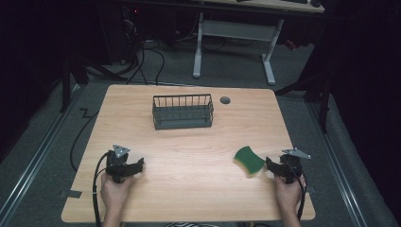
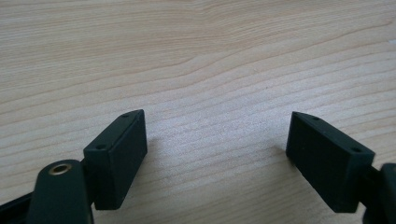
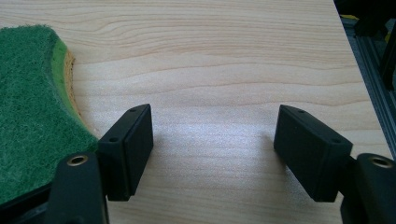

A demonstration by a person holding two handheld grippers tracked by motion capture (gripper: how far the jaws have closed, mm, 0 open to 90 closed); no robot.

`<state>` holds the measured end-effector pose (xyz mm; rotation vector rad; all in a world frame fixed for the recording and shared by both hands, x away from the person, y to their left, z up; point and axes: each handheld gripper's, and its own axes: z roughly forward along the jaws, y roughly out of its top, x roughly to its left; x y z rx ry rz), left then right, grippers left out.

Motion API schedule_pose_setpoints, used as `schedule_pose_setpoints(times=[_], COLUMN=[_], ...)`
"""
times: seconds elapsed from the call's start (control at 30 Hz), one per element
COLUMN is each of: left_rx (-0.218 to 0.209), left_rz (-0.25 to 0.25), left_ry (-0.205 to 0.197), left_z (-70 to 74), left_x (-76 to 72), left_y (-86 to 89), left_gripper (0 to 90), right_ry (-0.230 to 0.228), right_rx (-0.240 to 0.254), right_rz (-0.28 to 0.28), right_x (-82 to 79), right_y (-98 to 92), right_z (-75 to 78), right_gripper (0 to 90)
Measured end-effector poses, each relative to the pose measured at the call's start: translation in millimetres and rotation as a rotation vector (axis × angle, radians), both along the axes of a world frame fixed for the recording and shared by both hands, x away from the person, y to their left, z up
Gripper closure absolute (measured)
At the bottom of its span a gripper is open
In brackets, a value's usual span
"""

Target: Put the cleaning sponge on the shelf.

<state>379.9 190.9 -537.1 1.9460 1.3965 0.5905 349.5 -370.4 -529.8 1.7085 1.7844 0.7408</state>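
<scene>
Two hand-held grippers rest low over a light wooden table, one at each near corner, each gripped by a hand coming in from the near edge. On the near left, the left gripper points toward the middle of the table with a grey three-cornered plate on top and a black cable trailing off the near side; in the left gripper view its jaws stand wide apart with only bare wood grain between them, so it holds nothing. On the near right, the right gripper points left toward a green sponge, which lies flat on the table just beside its tips. In the right gripper view the sponge shows a rough dark green scouring face with a lighter green and yellowish edge along its curved side; it sits outside the left-hand jaw, close against that jaw's outer side, not between the two. Those jaws are also spread wide, with bare table between the pads, and nothing is clamped. Farther back, around the middle of the table, stands a dark wire basket with upright bars and an open top, well apart from both grippers and from the sponge. Just to the right of the basket is a small round grey grommet set in the tabletop.
</scene>
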Motion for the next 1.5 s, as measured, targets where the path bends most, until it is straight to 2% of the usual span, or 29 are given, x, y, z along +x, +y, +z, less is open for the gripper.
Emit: schedule_pose_setpoints(times=[0.43,0.57,0.8,0.93,1.0,1.03,1.17,1.37,1.5], left_rx=[0.0,-0.011,0.0,-0.012,-0.034,-0.047,-0.054,-0.065,-0.072], left_rz=[0.003,0.0,-0.008,-0.007,-0.005,-0.006,-0.013,-0.037,-0.056], left_ry=[-0.002,-0.004,-0.005,-0.004,-0.001,0.001,-0.005,-0.008,-0.007], left_z=[0.3,0.2,0.3,0.5,0.9,1.6,7.5,21.6,32.0], left_x=[-0.2,0.5,0.0,-1.1,-1.3,-1.3,0.3,4.2,9.2], left_y=[0.3,1.3,0.9,2.3,3.8,4.6,4.3,-0.1,-4.4], left_gripper=[23.1,23.4,23.4,24.0,24.0,24.0,24.0,25.5,25.9], right_ry=[-0.007,-0.006,0.021,0.024,-0.007,-0.03,-0.082,-0.123,-0.129], right_rx=[0.001,0.004,0.003,0.02,-0.01,-0.034,-0.069,-0.028,0.017], right_rz=[0.012,0.028,0.038,0.037,0.037,0.048,0.115,0.224,0.298], right_x=[-0.4,-0.3,1.9,1.0,-2.1,-4.0,-7.5,2.8,16.1], right_y=[0.9,-0.1,1.2,-0.2,1.6,3.9,19.7,39.3,55.5], right_z=[0.0,0.0,2.1,6.2,11.5,15.5,34.8,58.3,70.3], right_gripper=[31.6,31.1,29.7,37.9,41.7,43.9,47.9,49.7,51.4])
